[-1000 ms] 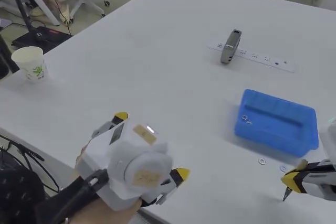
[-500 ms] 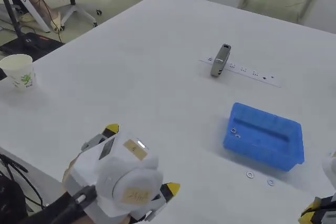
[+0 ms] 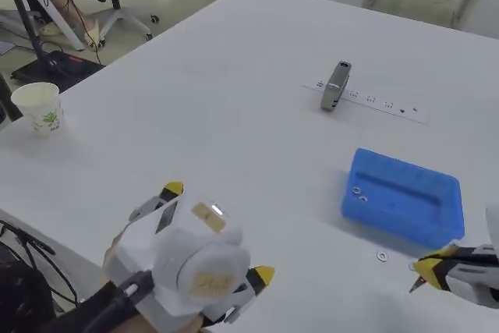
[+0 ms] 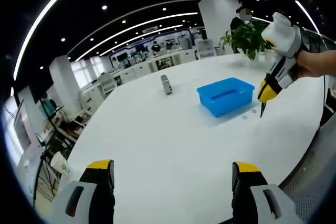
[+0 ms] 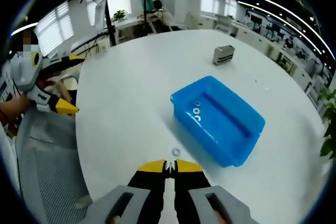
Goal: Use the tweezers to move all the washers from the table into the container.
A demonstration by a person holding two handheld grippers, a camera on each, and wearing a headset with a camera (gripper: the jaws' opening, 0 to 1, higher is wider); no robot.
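Left gripper point(image 4: 172, 167): wide, empty
Right gripper point(image 5: 169, 167): clamps slim dark tweezers point(image 4: 262, 108)
Small silver washer point(image 3: 382, 256): just near of blue plastic container point(image 3: 405, 216)

The right tongs point(image 3: 427, 270) run off the head view's edge, their tweezers point(image 3: 413, 285) tiny and indistinct.

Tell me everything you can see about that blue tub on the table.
The blue tub is a shallow, open-topped rectangular tray, seemingly plastic, with sloped walls. It sits upright and flat on the white table. A few small washers lie together at one end of its floor; the rest is bare. One loose washer lies on the table just outside a long wall, not touching. The right claw, shut on tweezers, hovers nearby, clear of it.
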